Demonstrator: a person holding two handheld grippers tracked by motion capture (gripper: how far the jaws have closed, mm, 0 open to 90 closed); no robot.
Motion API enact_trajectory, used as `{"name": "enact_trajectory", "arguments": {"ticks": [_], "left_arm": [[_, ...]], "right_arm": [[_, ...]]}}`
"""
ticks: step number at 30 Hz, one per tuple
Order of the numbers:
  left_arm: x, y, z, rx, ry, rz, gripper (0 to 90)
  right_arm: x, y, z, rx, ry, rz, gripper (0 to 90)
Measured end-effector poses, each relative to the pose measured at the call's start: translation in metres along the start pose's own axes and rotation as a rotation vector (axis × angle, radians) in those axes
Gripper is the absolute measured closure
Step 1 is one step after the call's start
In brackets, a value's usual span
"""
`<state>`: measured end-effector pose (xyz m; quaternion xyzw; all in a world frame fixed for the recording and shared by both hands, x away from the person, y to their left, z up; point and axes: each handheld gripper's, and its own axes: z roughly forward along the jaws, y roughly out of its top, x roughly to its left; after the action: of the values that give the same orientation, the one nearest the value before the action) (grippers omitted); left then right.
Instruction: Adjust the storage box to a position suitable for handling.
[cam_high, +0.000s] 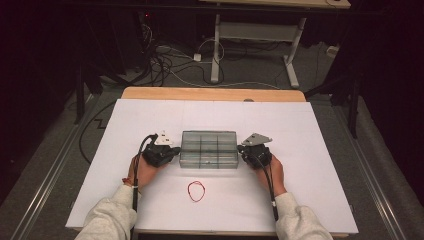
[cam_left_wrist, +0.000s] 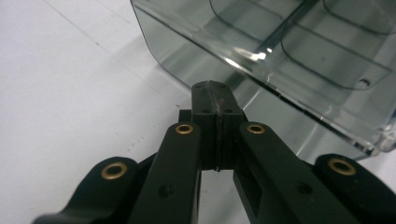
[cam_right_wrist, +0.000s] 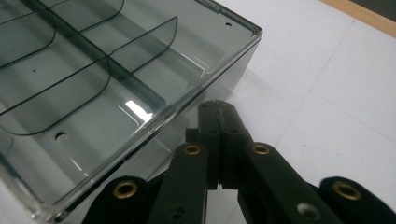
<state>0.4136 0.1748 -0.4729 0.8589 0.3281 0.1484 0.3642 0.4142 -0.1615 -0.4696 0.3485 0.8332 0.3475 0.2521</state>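
Note:
A clear smoky plastic organiser box (cam_high: 208, 148) with several compartments sits mid-table on the white sheet. My left gripper (cam_high: 173, 152) is at the box's left end, jaws shut with nothing between them. In the left gripper view its tips (cam_left_wrist: 214, 88) meet right at the box's side wall (cam_left_wrist: 205, 60). My right gripper (cam_high: 242, 150) is at the box's right end, also shut and empty. In the right gripper view its tips (cam_right_wrist: 215, 107) rest against the box wall (cam_right_wrist: 196, 93) below the rim. A red rubber band (cam_high: 196, 191) lies in a loop on the sheet in front of the box.
The white sheet (cam_high: 150, 120) covers a wooden table whose far edge (cam_high: 212, 93) shows beyond it. Beyond the table stand another table's legs (cam_high: 216, 45) and loose cables (cam_high: 165, 62) on the floor. A person's forearms in pale sleeves (cam_high: 107, 217) come in from the near edge.

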Motion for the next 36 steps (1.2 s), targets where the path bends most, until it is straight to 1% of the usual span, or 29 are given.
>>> {"name": "enact_trajectory", "arguments": {"ticks": [5, 6, 7, 8, 9, 10, 11, 14, 22, 24, 29, 32, 33, 34, 36], "left_arm": [[0.001, -0.001, -0.001, 0.001, -0.003, 0.000, 87.2], [0.001, -0.001, 0.000, 0.002, -0.006, 0.000, 87.2], [0.001, -0.002, 0.002, 0.023, -0.012, 0.008, 87.2], [0.000, -0.002, 0.003, 0.038, -0.009, 0.019, 87.3], [0.000, -0.002, 0.003, 0.038, -0.009, 0.019, 87.2], [-0.004, -0.003, 0.004, 0.048, 0.009, 0.036, 87.3], [-0.005, -0.002, 0.003, 0.050, 0.010, 0.034, 87.3], [-0.007, -0.001, 0.001, 0.051, 0.010, 0.046, 87.3], [-0.017, -0.002, -0.002, 0.055, -0.006, 0.084, 87.3], [-0.019, -0.003, -0.004, 0.059, -0.007, 0.092, 87.3], [-0.024, -0.006, -0.009, 0.067, -0.010, 0.115, 87.3], [-0.025, -0.007, -0.010, 0.069, -0.008, 0.122, 87.3], [-0.025, -0.007, -0.010, 0.070, -0.007, 0.122, 87.3], [-0.026, -0.007, -0.010, 0.070, -0.007, 0.123, 87.3], [-0.027, -0.008, -0.010, 0.071, -0.003, 0.123, 87.3]], "right_arm": [[0.003, -0.001, -0.003, 0.005, 0.015, 0.000, 90.0], [0.003, -0.002, -0.004, 0.002, 0.016, -0.006, 90.0], [0.004, -0.002, -0.005, 0.006, 0.016, -0.009, 90.0], [0.005, -0.003, -0.006, 0.008, 0.018, -0.012, 90.0], [0.006, -0.003, -0.007, 0.012, 0.018, -0.010, 90.0], [0.006, -0.004, -0.007, 0.013, 0.018, -0.018, 90.0], [0.007, -0.004, -0.008, 0.013, 0.018, -0.024, 90.0], [0.008, -0.006, -0.011, 0.015, 0.018, -0.035, 90.0], [0.008, -0.011, -0.019, 0.019, 0.013, -0.041, 90.0], [0.009, -0.012, -0.019, 0.019, 0.014, -0.036, 90.0], [0.012, -0.013, -0.021, 0.014, 0.014, -0.055, 90.0], [0.014, -0.014, -0.023, 0.015, 0.018, -0.060, 90.0], [0.015, -0.015, -0.024, 0.018, 0.019, -0.055, 90.0], [0.015, -0.015, -0.025, 0.015, 0.021, -0.065, 90.0], [0.017, -0.017, -0.028, 0.016, 0.023, -0.069, 90.0]]}}
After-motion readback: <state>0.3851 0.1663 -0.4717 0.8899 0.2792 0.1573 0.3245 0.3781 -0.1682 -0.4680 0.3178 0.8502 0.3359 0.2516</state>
